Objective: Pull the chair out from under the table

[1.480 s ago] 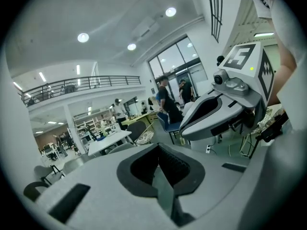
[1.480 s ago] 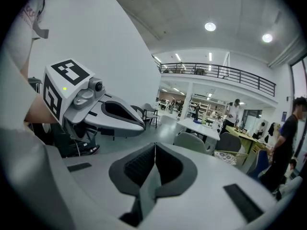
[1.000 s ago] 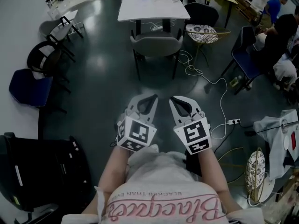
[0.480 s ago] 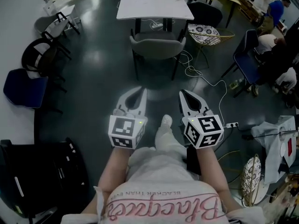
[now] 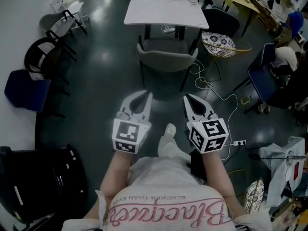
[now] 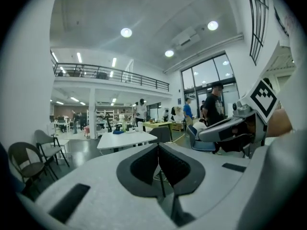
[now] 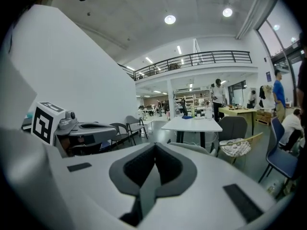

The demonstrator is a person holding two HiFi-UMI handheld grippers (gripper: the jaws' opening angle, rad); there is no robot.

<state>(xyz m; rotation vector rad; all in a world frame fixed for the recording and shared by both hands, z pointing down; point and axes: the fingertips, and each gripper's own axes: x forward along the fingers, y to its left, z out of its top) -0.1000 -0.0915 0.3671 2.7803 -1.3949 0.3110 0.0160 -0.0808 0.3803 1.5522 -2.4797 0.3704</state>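
Grey chair (image 5: 166,59) at the white table (image 5: 163,12); left gripper (image 5: 147,95), right gripper (image 5: 187,97) (2 empty tools) both closed.

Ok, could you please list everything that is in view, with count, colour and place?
table: one, white, top centre
chair: one, grey, at the table's near edge
dark chair: one, right of the table
wicker chair: one, tan with a patterned cushion, in front of the dark chair
left chairs: three, grey, black, blue, along the left side
right chair: one, blue, right side
cable: one, white, on the floor right of the chair
power strip: one, white, floor, lower right
case: one, black, bottom left
people: at least two, right edge
left gripper: one, white-grey, shut, empty
right gripper: one, white-grey, shut, empty
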